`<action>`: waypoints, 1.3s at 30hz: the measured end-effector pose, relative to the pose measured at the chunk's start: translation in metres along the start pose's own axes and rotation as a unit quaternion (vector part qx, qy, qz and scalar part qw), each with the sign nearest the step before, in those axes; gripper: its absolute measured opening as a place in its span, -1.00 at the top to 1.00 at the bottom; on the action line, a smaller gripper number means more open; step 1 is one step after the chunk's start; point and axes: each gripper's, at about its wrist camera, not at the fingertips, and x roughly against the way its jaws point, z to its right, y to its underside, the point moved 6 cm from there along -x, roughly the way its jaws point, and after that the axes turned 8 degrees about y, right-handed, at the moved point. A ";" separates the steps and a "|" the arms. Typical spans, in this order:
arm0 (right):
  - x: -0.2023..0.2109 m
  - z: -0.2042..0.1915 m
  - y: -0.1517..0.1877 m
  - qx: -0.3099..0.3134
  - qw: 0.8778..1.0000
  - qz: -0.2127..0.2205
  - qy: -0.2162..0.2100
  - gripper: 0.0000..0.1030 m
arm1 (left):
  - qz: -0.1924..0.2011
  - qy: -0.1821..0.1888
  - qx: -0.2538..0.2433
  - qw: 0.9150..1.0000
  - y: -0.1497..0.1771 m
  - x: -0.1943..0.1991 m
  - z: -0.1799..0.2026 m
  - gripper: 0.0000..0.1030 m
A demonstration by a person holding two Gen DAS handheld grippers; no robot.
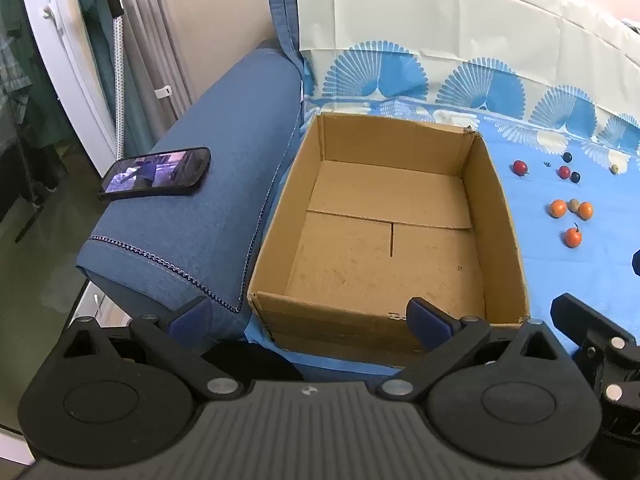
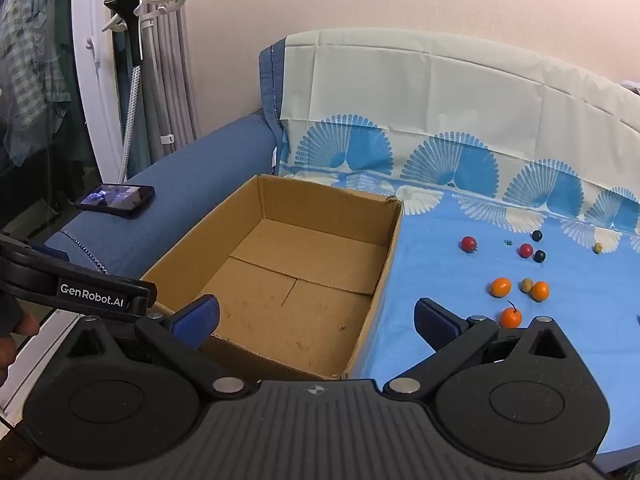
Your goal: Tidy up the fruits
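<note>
Box: cardboard box [image 2: 304, 280], open-topped, nothing in it, on the blue sheet [image 2: 440, 320] hard against the sofa arm [image 1: 208, 208].
Fruit: small loose pieces on the sheet, well to the right of the box; none yet in it.
Oranges: three. The nearest orange [image 2: 511, 317] has a stalk; two more, [image 2: 501, 287] and [image 2: 539, 291], lie just behind it with a small tan fruit [image 2: 526, 285] between them.
Further row: two red fruits [image 2: 469, 243] and [image 2: 526, 250], two dark berries [image 2: 539, 256] and [image 2: 537, 235], one yellowish fruit [image 2: 597, 247] off right.
Right claw [image 2: 316, 316]: released, blue pads spread wide, nothing between them.
Left claw [image 1: 310, 314]: released likewise, holding nothing, aimed over the box's near wall.
Key relation: the nearest orange sits just right of the right claw's right pad [image 2: 434, 318], outside the gap; a round fruit has no long axis to align with.
Nearer hand: the right, by judgement; the left is on the box side.
Pose: both claws tilt downward, the left more steeply.
Other: phone [image 1: 156, 174] on the sofa arm.
</note>
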 end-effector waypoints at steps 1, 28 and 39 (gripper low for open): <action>0.000 0.000 0.000 0.001 1.000 -0.001 0.000 -0.99 | 0.000 0.001 0.001 1.000 0.000 0.000 0.000 -0.99; 0.002 -0.003 -0.001 0.006 1.000 0.004 0.004 -0.99 | -0.002 0.016 0.014 1.000 0.008 0.002 0.005 -0.99; 0.001 -0.002 -0.001 0.005 1.000 0.002 0.003 -0.99 | -0.004 0.019 0.016 1.000 0.007 0.002 0.004 -0.99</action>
